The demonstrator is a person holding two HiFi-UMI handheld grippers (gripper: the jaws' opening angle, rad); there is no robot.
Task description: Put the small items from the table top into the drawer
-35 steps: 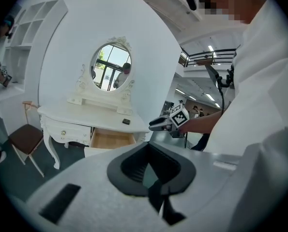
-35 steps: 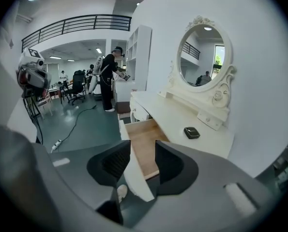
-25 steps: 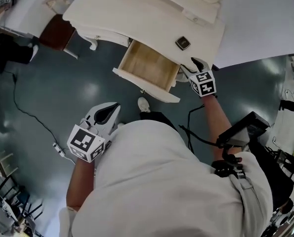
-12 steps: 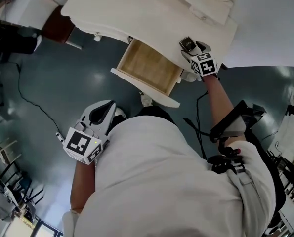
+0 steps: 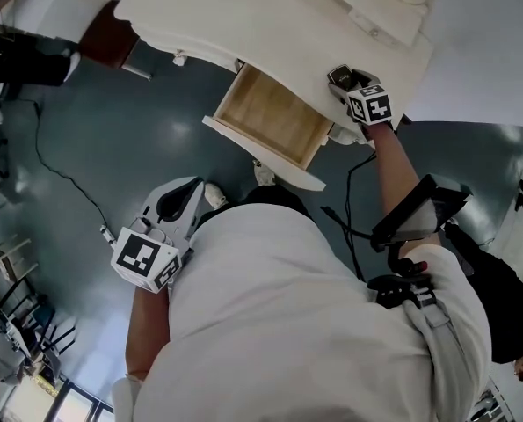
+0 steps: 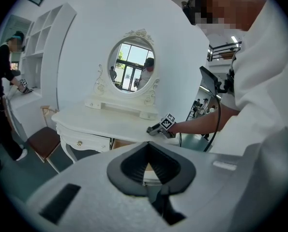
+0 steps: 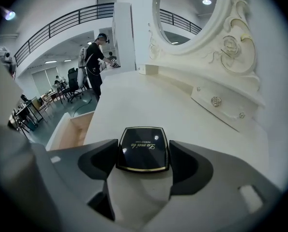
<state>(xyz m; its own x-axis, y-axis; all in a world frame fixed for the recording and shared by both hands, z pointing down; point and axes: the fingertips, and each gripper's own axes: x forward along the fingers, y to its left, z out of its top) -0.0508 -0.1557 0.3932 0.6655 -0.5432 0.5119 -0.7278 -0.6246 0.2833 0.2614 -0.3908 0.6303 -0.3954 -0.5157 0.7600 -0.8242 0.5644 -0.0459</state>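
Currently the right gripper (image 7: 143,156) lies low over the white worktop (image 5: 270,25) near its front right edge; its jaws are closing, one on each side of a black square compact (image 7: 143,146) with a gold rim and gold lettering on the lid; the compact lies flat on the worktop between the pads, and the pads do not yet clearly press on it; the head view shows this compact (image 5: 339,76) just beyond the gripper's marker cube. To the left of it and lower, the wooden drawer (image 5: 274,117) stands pulled out from the front of the worktop. The left gripper (image 5: 180,202) is held well apart from the worktop, close to the person's body above the dark floor (image 5: 112,148); its jaws are together with nothing between them. An oval mirror (image 6: 130,64) stands at the back of the worktop.
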